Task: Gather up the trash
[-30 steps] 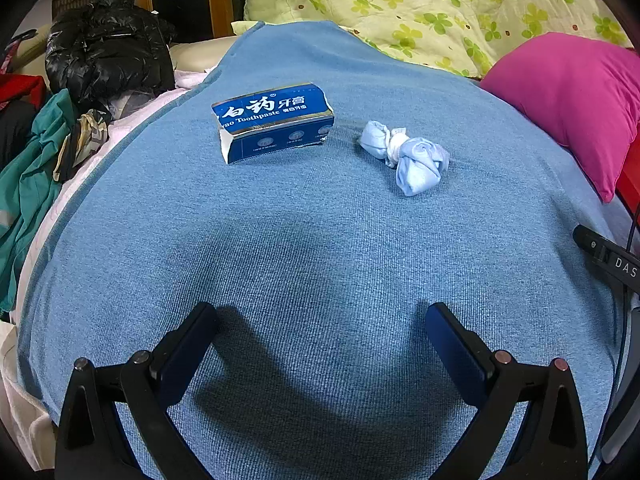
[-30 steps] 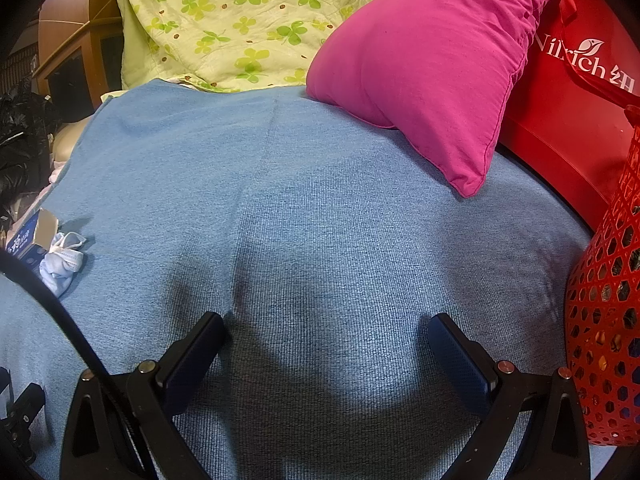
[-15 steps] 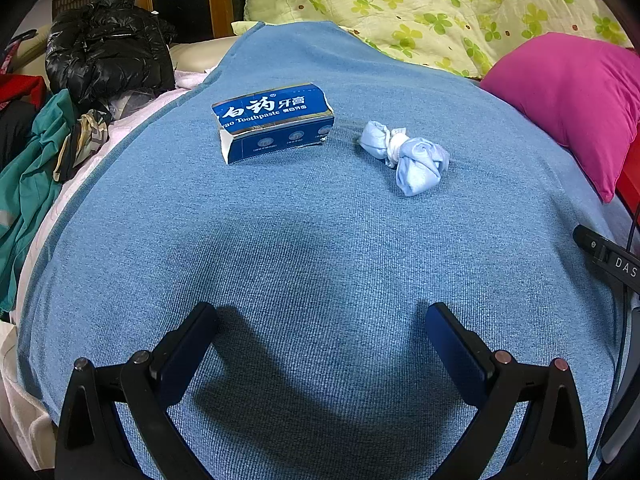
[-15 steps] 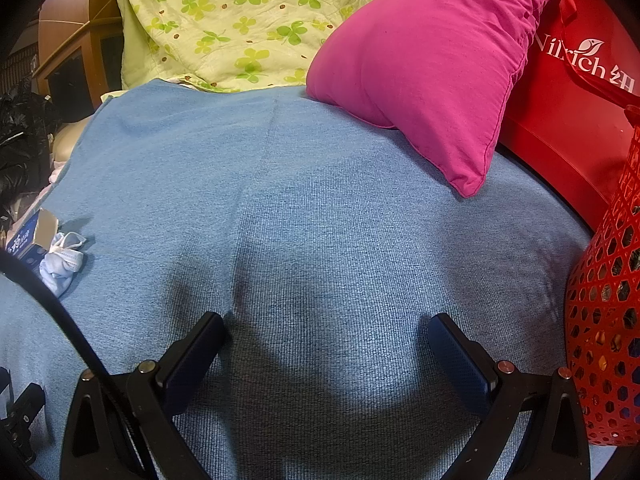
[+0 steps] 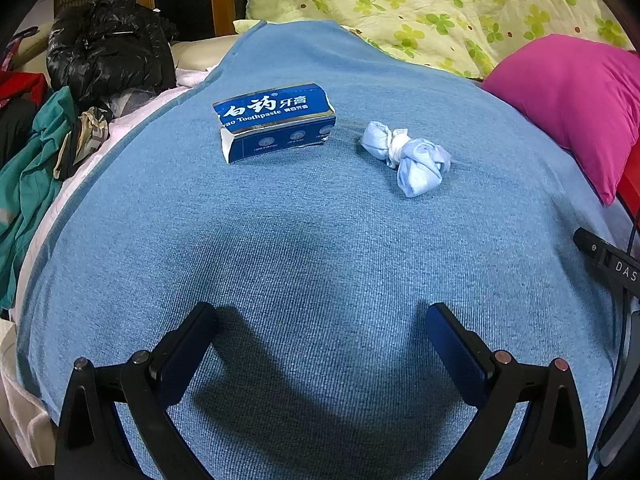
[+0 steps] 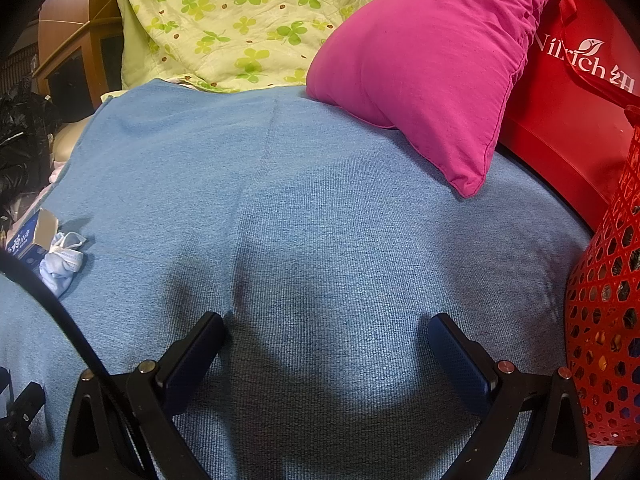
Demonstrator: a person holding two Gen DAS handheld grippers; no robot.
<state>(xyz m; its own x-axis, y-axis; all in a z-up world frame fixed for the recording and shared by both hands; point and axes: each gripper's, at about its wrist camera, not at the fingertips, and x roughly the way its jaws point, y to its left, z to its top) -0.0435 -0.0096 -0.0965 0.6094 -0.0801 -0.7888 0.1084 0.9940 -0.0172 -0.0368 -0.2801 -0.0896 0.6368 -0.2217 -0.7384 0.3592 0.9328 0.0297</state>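
A blue toothpaste box (image 5: pixel 276 120) with a torn end lies on the blue blanket (image 5: pixel 320 240), far ahead and slightly left of my left gripper (image 5: pixel 320 320). To its right rests a crumpled pale blue face mask (image 5: pixel 412 156). My left gripper stands open above the blanket, nothing between its fingers. In the right wrist view the box (image 6: pixel 28 236) and the mask (image 6: pixel 62 260) show at the far left edge. My right gripper (image 6: pixel 326 332) is open over bare blanket. A red mesh basket (image 6: pixel 604 320) stands at the right edge.
A magenta pillow (image 6: pixel 432 64) and a green clover quilt (image 6: pixel 224 20) lie at the back. A red bag (image 6: pixel 568 92) sits behind the basket. Black and teal clothes (image 5: pixel 80 92) pile up left of the bed. A black cable (image 6: pixel 52 308) crosses the lower left.
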